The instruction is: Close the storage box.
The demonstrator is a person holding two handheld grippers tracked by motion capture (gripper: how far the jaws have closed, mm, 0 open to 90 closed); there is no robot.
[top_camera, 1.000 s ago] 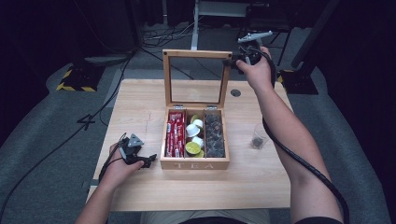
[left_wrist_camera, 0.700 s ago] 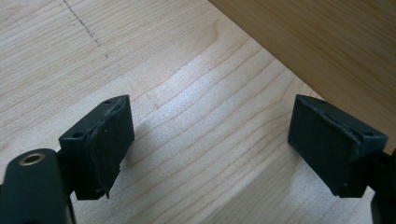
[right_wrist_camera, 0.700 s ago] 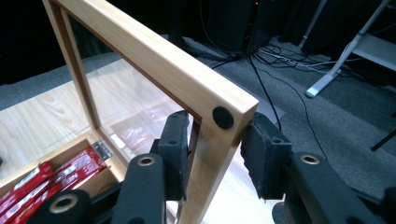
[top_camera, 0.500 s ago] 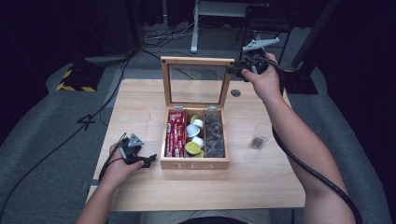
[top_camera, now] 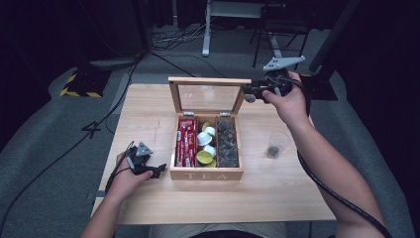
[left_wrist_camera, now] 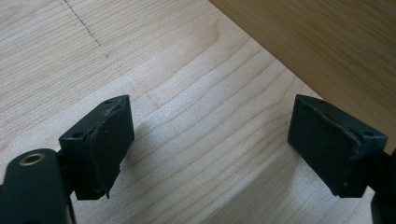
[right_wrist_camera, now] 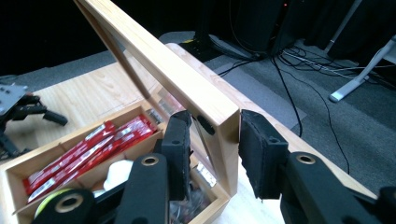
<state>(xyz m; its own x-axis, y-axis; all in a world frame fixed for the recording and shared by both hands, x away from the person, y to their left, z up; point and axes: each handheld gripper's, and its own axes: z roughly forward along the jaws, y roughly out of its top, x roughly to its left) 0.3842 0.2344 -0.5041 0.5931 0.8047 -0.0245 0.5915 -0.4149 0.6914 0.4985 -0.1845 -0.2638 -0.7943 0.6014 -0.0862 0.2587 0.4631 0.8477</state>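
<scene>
My right gripper (right_wrist_camera: 212,154), jaws straddling but not yet clamping the right corner of the upright glass lid (top_camera: 208,95), stands behind the open tea box (top_camera: 207,173); my left gripper (top_camera: 154,171) rests agape at the box's left.

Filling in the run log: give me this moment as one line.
right hand-held gripper: jaws astride glass-paned wooden lid corner, not clamped | left hand-held gripper: open on table | wooden tea box: open
</scene>
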